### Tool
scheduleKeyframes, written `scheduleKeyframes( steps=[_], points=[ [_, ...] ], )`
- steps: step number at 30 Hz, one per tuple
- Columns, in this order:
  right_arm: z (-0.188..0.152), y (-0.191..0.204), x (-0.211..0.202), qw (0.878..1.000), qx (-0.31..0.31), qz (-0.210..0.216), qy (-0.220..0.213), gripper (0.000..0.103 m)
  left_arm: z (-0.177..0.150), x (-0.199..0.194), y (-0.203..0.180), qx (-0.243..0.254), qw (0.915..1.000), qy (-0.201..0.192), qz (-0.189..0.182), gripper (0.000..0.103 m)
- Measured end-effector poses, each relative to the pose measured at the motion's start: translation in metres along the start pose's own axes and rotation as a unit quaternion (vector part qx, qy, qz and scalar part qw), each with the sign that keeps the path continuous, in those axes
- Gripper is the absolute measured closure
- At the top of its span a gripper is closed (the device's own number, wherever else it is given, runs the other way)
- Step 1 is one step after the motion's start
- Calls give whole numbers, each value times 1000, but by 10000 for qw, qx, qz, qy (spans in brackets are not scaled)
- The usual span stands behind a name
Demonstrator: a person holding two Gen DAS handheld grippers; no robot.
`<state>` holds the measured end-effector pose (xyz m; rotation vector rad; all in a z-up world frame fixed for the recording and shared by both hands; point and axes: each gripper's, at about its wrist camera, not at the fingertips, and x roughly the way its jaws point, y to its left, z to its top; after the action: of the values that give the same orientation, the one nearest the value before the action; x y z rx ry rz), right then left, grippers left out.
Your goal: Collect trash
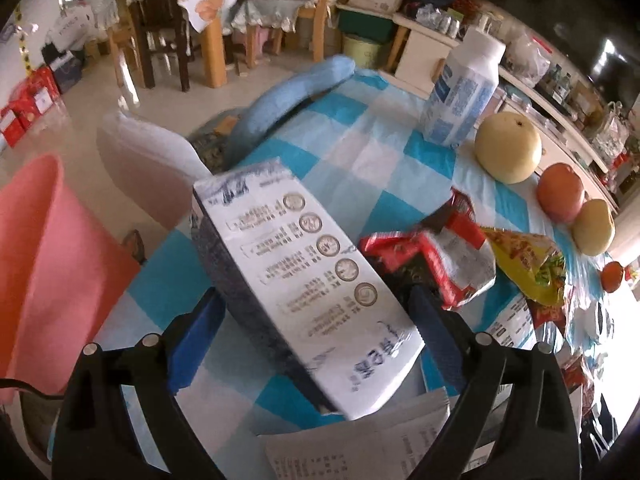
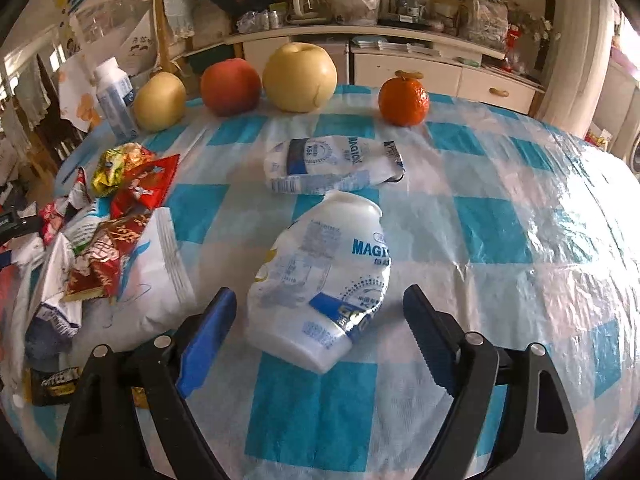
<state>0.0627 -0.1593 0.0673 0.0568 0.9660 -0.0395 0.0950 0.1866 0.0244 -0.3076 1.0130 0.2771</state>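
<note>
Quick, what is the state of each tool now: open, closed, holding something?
Left tool: open, fingers on both sides of the milk carton, not gripping it.
Right tool: open, the crushed white bottle between its fingers, not gripped.

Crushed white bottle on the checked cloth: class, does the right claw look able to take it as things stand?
Probably yes. The right claw is open, with the crushed bottle lying between its fingers and nothing in the way; the flattened packet lies farther off.

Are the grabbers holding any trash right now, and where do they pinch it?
Neither is pinching yet. The left hand-held gripper sits open around the milk carton; the right hand-held gripper sits open around the crushed white bottle.
</note>
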Motion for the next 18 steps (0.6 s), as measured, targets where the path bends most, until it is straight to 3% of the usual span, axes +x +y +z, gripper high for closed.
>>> scheduleKeyframes(
  steps=[2,6,14,16,18],
  points=[
    [2,2,1,10000,-36,-19,-15,18,-2,6,5,-81,9998,166,-113,9],
    [3,8,2,9999,-129,-80,-30,14,-4,1,6,-56,9992,99,-377,9],
    [7,7,9,9999,-67,-56,60,14,-4,7,5,-152,9995,-4,-275,12],
    [7,5,8,10000,-17,-45,30,19,-4,5,4,-118,9996,-59,-267,26],
    [7,4,6,9999,-37,-154,-9,31,-5,4,4,-101,9995,-90,-274,32]
  ],
)
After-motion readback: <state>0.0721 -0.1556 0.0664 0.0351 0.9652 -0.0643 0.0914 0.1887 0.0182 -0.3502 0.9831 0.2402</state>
